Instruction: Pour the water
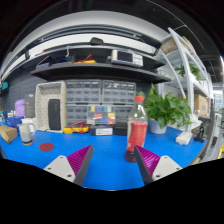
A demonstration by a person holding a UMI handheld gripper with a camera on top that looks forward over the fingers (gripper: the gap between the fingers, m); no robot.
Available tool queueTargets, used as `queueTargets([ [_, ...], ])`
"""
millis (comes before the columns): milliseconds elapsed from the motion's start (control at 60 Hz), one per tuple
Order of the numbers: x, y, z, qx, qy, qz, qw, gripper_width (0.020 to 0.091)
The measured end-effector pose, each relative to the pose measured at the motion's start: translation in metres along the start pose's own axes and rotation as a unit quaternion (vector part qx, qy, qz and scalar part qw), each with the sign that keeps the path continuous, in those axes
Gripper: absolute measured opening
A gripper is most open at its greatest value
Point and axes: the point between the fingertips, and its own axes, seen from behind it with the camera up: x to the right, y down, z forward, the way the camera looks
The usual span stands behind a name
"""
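**Open gripper low over the blue table, bottle just ahead**

Two pale gripper fingers with magenta pads [82, 158] reach forward over the blue tabletop [105, 165]; the gripper [113, 160] stands wide open and holds nothing. A clear plastic bottle with a red label and red cap [137, 128] stands upright on the table just beyond the right finger's tip, apart from both pads (not between them). Right of the bottle sits a leafy green potted plant [167, 108]. Well to the bottle's left lie a small red round disc [47, 147] on the table and, farther left, a white cup [26, 131]. Behind the bottle, grey shelving [100, 72] holds boxes and small items too small to tell apart.
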Motion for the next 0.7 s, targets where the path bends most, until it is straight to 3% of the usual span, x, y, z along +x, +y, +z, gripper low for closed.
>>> queueTargets([
  [217,0.065,-0.01,0.043,0.008,0.01,0.009,1.0,0.0838],
  [483,0.084,-0.023,0.108,0.017,-0.013,-0.008,1.0,0.083],
  [567,0.091,-0.029,0.121,0.022,-0.005,-0.015,1.0,0.0788],
  [700,0.08,-0.031,0.134,0.021,-0.024,-0.011,0.999,0.0655],
])
